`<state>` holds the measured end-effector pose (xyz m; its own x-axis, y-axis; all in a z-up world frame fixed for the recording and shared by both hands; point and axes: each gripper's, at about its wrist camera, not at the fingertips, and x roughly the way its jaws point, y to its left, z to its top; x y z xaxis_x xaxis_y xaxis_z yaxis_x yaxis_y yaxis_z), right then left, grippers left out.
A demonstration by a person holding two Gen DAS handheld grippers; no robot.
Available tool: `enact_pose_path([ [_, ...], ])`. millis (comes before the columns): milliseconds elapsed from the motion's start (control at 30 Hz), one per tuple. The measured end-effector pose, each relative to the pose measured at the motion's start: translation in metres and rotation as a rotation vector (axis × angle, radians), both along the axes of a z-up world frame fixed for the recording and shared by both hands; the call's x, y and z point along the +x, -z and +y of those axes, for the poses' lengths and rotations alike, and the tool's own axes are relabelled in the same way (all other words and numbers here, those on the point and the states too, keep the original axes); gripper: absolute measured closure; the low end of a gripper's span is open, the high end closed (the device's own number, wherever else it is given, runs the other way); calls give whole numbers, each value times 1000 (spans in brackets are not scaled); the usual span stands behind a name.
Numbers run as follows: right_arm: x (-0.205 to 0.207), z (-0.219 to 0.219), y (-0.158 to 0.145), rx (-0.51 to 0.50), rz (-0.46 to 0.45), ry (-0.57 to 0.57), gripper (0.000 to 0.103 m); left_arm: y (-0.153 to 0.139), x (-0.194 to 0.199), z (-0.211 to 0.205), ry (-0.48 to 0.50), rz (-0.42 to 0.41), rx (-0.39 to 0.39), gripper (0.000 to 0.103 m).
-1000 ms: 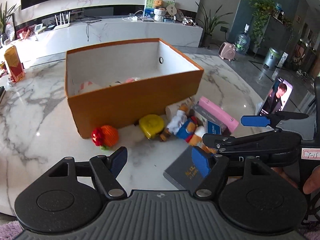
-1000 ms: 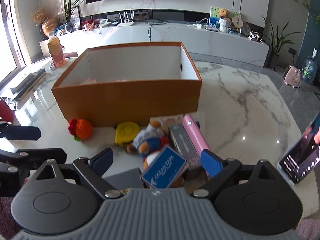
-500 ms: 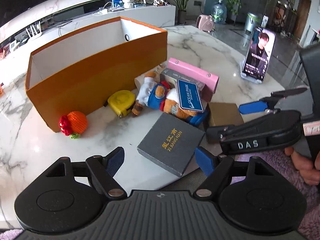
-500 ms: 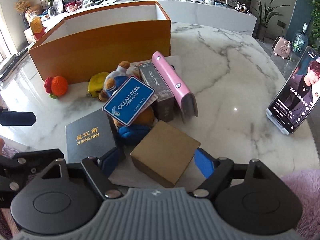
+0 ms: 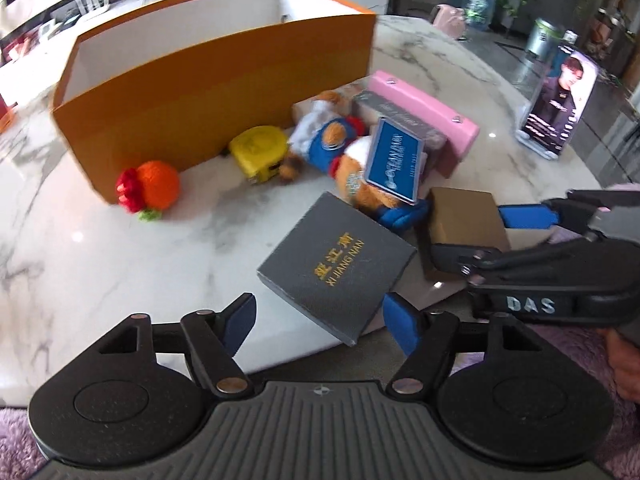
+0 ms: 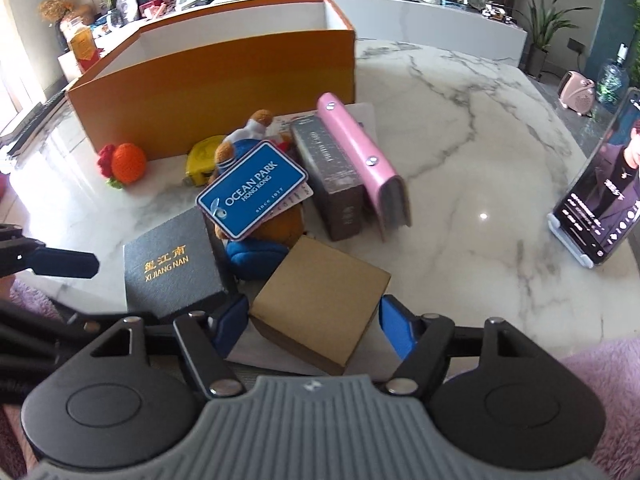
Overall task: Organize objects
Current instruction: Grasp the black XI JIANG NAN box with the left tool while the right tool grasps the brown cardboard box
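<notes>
An open orange box stands on the marble table. In front of it lie an orange knitted toy, a yellow tape measure, a plush bear with a blue Ocean Park tag, a pink case, a dark box, a grey XI JIANG NAN box and a brown cardboard box. My left gripper is open, with the grey box's near corner between its fingers. My right gripper is open, its fingers on either side of the brown box.
A phone on a stand plays a video at the table's right edge. A white counter with clutter runs behind the table. A pink fluffy fabric lies at the near edge.
Both grippers have dropped lower and closer to the near boxes. The grey box now sits between my left fingers and the brown box between my right fingers.
</notes>
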<state>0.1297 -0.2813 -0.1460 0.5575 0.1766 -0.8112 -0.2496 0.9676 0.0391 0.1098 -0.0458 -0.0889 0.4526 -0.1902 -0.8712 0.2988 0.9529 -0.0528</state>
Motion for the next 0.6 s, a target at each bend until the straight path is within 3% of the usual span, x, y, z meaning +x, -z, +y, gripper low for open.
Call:
enact_pose_path([
  [400,-1,19,1,-5,-9,-52,30,-1,5,33,-146,-1,44,28],
  [500,1,15,3,-3,5,-31,31,-3,5,34,-128,-9,22,29],
  [600,3,12,5,3,18,-17,30,-9,2,30,-48,-46,-11,24],
])
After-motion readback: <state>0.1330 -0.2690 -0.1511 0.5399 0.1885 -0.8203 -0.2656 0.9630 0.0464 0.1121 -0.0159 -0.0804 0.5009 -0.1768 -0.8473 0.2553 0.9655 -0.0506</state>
